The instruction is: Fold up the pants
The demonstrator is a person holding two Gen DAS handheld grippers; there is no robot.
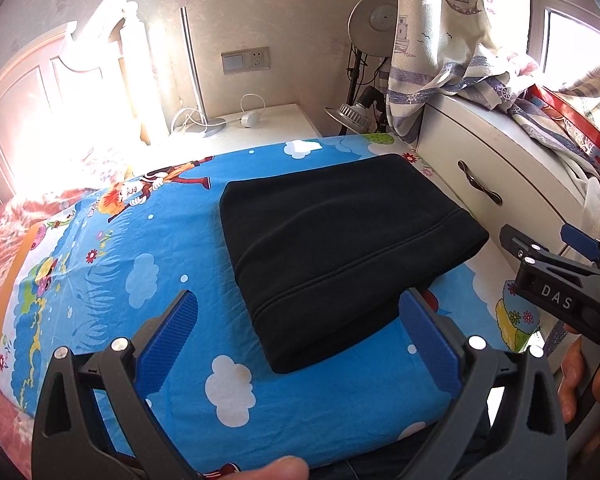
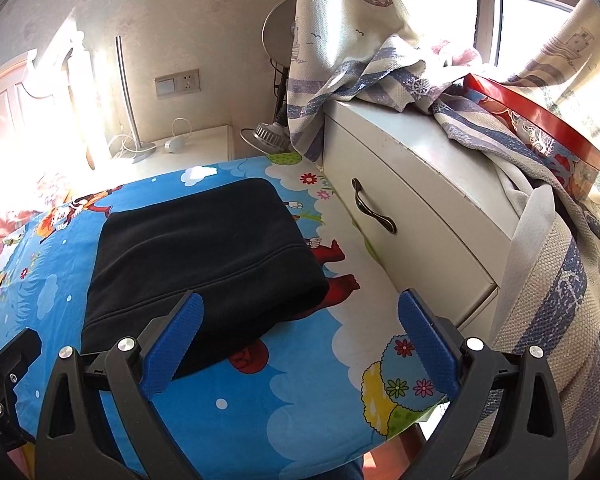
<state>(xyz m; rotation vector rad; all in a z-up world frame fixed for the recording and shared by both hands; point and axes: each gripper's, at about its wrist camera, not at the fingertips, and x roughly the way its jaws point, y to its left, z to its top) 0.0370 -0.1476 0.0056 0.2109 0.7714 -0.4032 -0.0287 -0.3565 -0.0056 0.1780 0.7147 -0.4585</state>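
The black pants lie folded into a thick rectangle on the blue cartoon bed sheet. They also show in the right wrist view. My left gripper is open and empty, held just in front of the near edge of the pants. My right gripper is open and empty, near the pants' near right corner. The right gripper also shows at the right edge of the left wrist view.
A white drawer cabinet with a dark handle stands close along the bed's right side, with curtain cloth and a red box on top. A white nightstand with cables stands behind the bed. A wooden headboard is at left.
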